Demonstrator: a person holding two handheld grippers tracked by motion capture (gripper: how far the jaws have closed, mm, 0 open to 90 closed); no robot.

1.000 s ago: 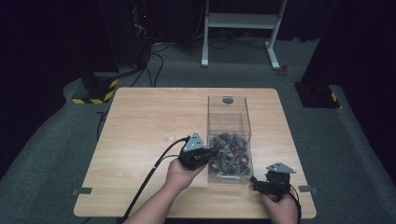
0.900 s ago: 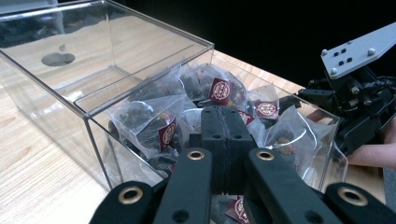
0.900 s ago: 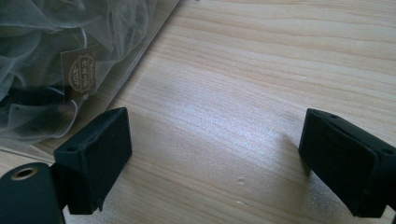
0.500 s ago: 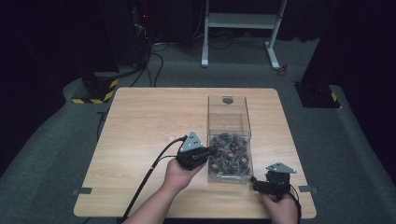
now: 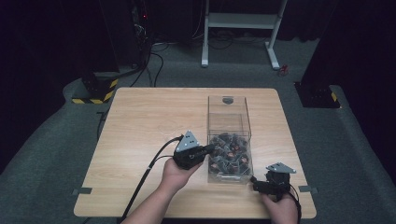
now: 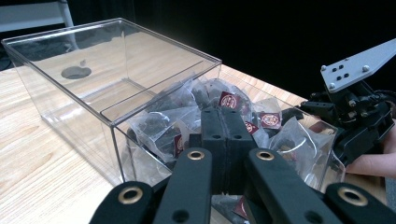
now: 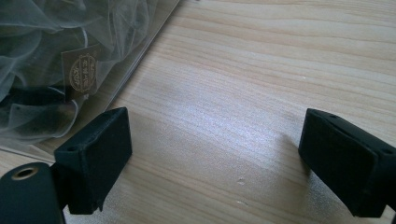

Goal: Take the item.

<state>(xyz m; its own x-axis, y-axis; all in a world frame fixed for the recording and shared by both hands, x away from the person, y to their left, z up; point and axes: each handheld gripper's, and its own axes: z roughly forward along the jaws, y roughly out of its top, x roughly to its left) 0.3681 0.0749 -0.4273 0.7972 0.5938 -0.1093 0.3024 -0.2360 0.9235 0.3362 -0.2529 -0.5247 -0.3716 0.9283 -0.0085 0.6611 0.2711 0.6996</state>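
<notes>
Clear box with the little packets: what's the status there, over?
Left gripper shut, empty, over the packets in clear box. Right gripper open, beside box on table. Nothing in the way.

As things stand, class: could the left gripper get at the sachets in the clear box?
Probably yes. The left gripper sits at the clear box's open near end, directly over the sachets, with nothing between. Its jaws are shut, so it must open them first.
</notes>
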